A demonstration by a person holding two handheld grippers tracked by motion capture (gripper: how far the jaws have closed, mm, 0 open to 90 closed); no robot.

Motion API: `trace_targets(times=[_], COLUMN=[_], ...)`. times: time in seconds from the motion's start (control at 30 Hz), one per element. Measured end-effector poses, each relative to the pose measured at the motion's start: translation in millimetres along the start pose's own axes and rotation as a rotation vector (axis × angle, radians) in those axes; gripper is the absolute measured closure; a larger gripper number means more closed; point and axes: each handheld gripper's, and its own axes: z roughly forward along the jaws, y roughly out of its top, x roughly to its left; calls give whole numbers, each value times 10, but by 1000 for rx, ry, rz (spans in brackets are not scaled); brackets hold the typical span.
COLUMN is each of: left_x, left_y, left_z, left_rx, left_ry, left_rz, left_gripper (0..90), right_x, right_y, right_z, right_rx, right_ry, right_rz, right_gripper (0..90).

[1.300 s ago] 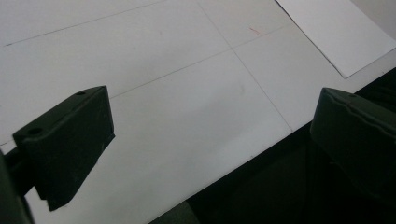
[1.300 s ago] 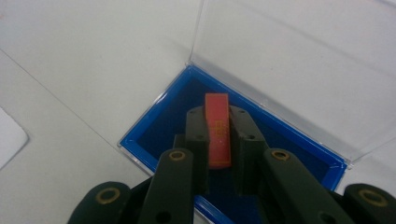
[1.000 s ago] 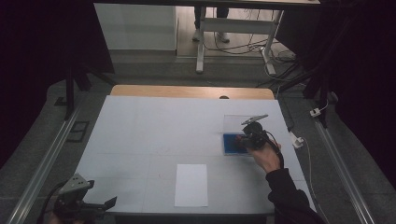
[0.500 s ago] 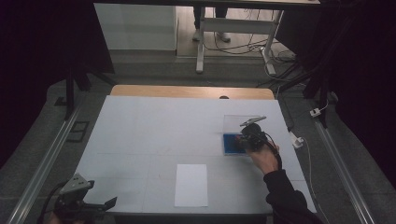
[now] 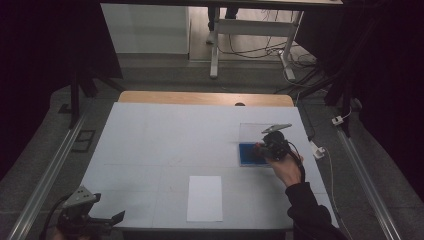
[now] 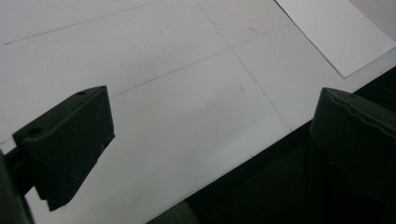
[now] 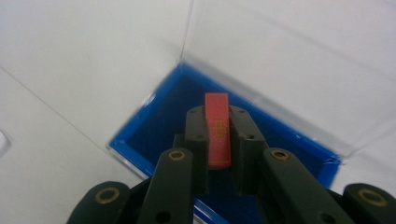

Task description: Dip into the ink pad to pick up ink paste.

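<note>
The right gripper (image 7: pixel 218 140) has its jaws closed on a small red block (image 7: pixel 217 128), held upright between them. The block hangs over the blue tray (image 7: pixel 154 121), which sits inside a clear box (image 5: pixel 250 131) on the right side of the table (image 5: pixel 165 135). Whether the block touches the tray floor cannot be told.

The left gripper (image 6: pixel 210 135) idles at the near left corner of the table, jaws wide open and holding nothing. A white sheet of paper (image 5: pixel 205 197) lies near the front edge, well apart from the box.

Judgement: the grasp is complete and secure. Whether the block is being lifted out or set in cannot be told. If it is being lifted out, the carry and the set-down remain, with the paper a possible place for it.
</note>
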Motion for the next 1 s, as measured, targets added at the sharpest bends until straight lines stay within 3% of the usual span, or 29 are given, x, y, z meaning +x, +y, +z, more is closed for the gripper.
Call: trace_targets(times=[0.37, 0.6, 1.0], left_x=[1, 4, 3], left_y=[0, -1, 0], left_z=[-1, -2, -1], left_rx=[-1, -2, -1], left_ry=[-1, -4, -4], left_rz=[-1, -3, -2], left_gripper=[0, 0, 0], right_x=[-134, -190, -202], right_y=[4, -29, -74], right_z=[-151, -87, 76], right_rx=[-37, -7, 62], right_ry=[36, 41, 22], right_rz=[105, 139, 97], right_gripper=[791, 792, 793])
